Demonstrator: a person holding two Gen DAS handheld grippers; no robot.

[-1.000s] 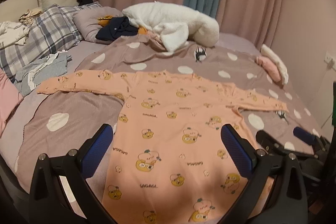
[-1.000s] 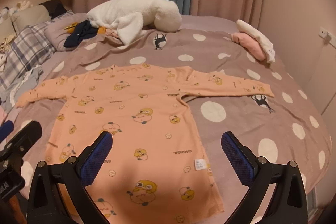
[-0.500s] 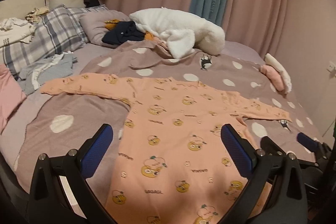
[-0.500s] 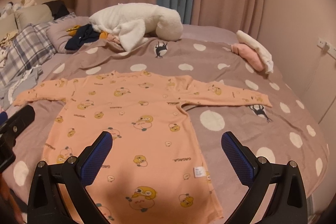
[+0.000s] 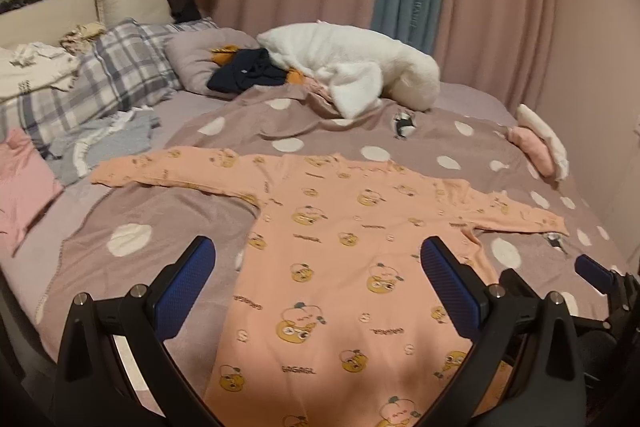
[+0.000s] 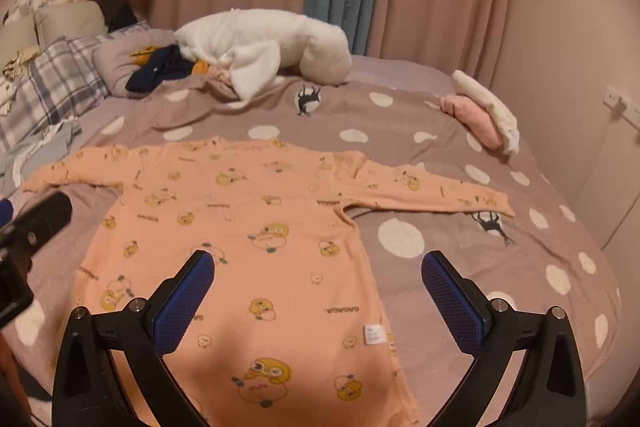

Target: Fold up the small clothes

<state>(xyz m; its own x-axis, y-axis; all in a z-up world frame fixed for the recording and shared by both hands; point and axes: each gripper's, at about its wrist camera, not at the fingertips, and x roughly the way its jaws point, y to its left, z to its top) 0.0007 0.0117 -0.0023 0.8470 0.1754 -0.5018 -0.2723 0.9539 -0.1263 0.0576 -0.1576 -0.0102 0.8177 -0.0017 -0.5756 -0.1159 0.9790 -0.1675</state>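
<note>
Peach cartoon-print garment [image 5: 340, 267] lies flat on the polka-dot bed cover [image 5: 160, 211], both sleeves stretched out sideways. Left gripper [image 5: 318, 279] and right gripper [image 6: 318, 281] hover above its lower half, jaws wide and holding nothing. Bare cover runs beside each side hem. A white plush pillow [image 6: 264, 47] and folded pink clothes [image 6: 476, 119] sit well apart, near the bed's far edges
</note>
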